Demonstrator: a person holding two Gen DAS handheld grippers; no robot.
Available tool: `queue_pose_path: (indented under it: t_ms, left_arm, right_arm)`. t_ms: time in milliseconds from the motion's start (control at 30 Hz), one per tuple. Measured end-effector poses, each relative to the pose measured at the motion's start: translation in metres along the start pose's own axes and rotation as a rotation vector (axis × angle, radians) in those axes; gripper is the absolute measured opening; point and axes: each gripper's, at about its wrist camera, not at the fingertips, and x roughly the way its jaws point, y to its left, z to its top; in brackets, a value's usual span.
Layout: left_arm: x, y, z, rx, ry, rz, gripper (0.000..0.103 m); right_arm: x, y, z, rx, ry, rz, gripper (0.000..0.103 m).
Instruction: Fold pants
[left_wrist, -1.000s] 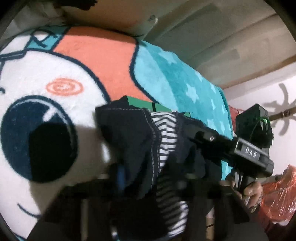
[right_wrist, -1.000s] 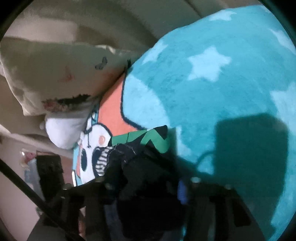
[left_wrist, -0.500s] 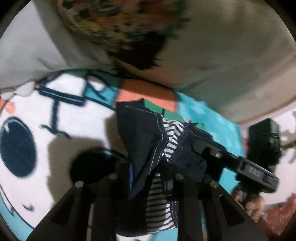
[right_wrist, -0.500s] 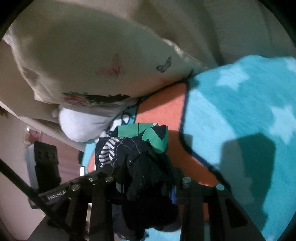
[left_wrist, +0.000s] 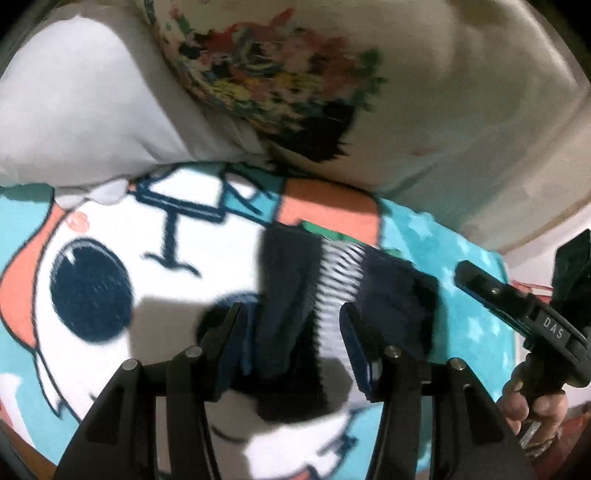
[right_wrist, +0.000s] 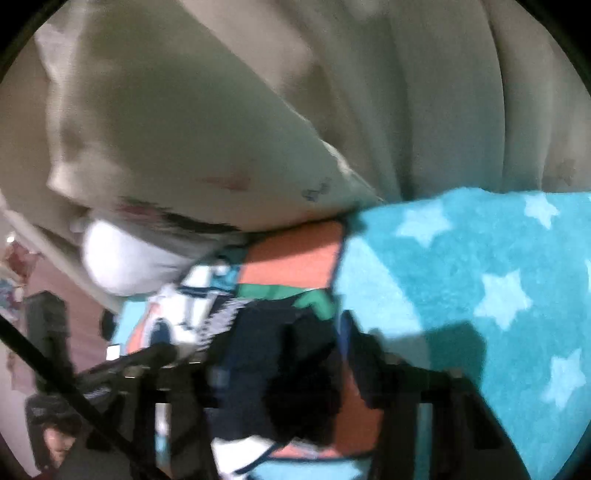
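Overhead, two pillows (left_wrist: 424, 92) crowd the cartoon blanket (left_wrist: 110, 229) where dark pants (left_wrist: 288, 280) lie bunched between the spread left gripper (left_wrist: 291, 317); the right gripper (right_wrist: 280, 354), blurred, also looks spread.

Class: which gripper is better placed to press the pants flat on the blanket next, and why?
Probably the left gripper: its open fingers straddle the pants over the blanket; the right gripper sits off to the side.

Cartoon-print blanket (left_wrist: 110, 236), teal with pale stars, spread flat. At its far edge, white pillow (left_wrist: 85, 110) beside cream pillow (left_wrist: 424, 92) with blurred floral print, both touching blanket.
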Motion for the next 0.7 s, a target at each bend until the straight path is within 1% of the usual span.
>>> queue_pose_path:
  t_ms: [33,100,200,233,267,300,367,467,567,600,633,700]
  left_arm:
    - [0.0,-0.002,-0.004,0.002,0.005,-0.014,0.051]
    - [0.011,-0.009,-0.015,0.03,0.046,-0.037,0.051]
    - [0.05,-0.015,-0.026,0.047,0.13,-0.001,0.051]
    - [0.061,-0.014,-0.029,0.059,0.148,0.006,0.051]
    - [0.065,-0.014,-0.033,0.075,0.147,0.015,0.051]
    - [0.066,-0.016,-0.033,0.09,0.136,0.022,0.051]
    - [0.062,-0.021,-0.031,0.112,0.138,0.03,0.051]
    - [0.049,-0.019,-0.026,0.093,0.118,-0.006,0.051]
    - [0.026,-0.009,-0.027,0.075,0.091,-0.011,0.052]
    - [0.02,-0.006,-0.027,0.068,0.082,-0.011,0.053]
    - [0.014,-0.003,-0.028,0.058,0.072,-0.011,0.056]
    - [0.001,0.006,-0.031,0.037,0.051,0.004,0.059]
  right_arm:
    - [0.0,0.004,-0.006,-0.001,0.015,0.024,0.034]
    - [0.008,0.008,-0.016,-0.001,0.057,0.044,0.032]
    - [0.037,0.003,-0.036,0.015,0.127,-0.019,0.032]
    - [0.05,-0.004,-0.043,0.026,0.156,-0.045,0.032]
    - [0.055,-0.006,-0.047,0.025,0.159,-0.056,0.029]
    - [0.056,-0.007,-0.048,0.019,0.139,-0.055,0.029]
    - [0.053,0.0,-0.046,0.008,0.143,-0.074,0.03]
    - [0.037,0.007,-0.042,0.016,0.098,-0.081,0.033]
    - [0.017,0.008,-0.043,0.026,0.061,-0.126,0.04]
    - [0.009,0.011,-0.047,0.03,0.046,-0.148,0.04]
    - [0.004,0.012,-0.05,0.034,0.039,-0.164,0.04]
    - [-0.004,0.014,-0.057,0.039,0.028,-0.213,0.042]
